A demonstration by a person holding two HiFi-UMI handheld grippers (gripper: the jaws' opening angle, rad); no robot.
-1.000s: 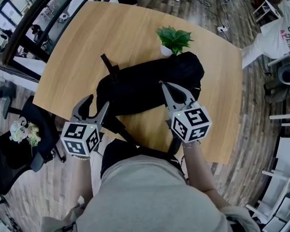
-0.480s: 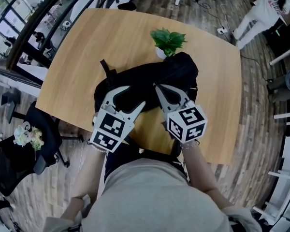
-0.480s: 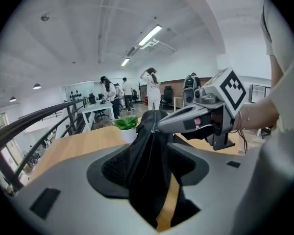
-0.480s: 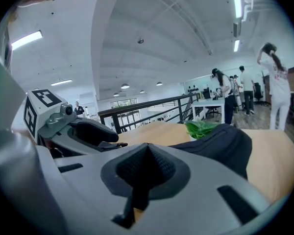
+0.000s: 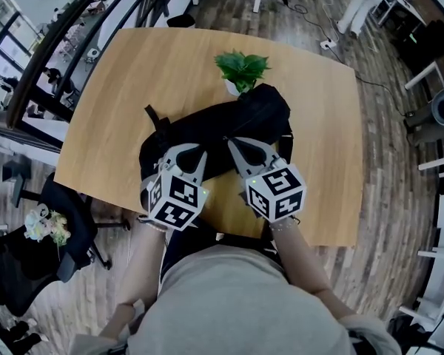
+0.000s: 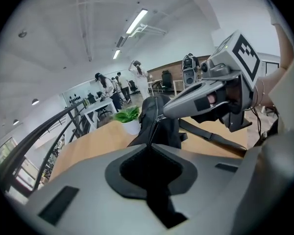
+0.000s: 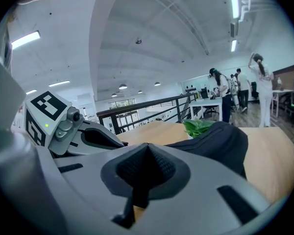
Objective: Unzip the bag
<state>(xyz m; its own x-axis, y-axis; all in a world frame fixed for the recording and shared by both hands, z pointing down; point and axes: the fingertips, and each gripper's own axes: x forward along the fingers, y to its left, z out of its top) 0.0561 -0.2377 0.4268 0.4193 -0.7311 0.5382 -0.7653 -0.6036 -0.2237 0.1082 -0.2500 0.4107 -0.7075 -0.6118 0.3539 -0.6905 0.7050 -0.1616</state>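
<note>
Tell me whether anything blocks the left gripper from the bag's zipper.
Nothing visible does. The left gripper, whose jaws have just been closing, has its tips together on the zipper of the black bag. The right gripper points at the bag beside it; the potted plant stands behind.

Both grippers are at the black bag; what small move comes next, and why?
Probably slide the right gripper along the zipper toward the plant end. The left gripper has just closed its jaws, apparently pinching the black bag at the zipper's near end, anchoring it; the right's shut tips sit farther along, grip unclear.
</note>
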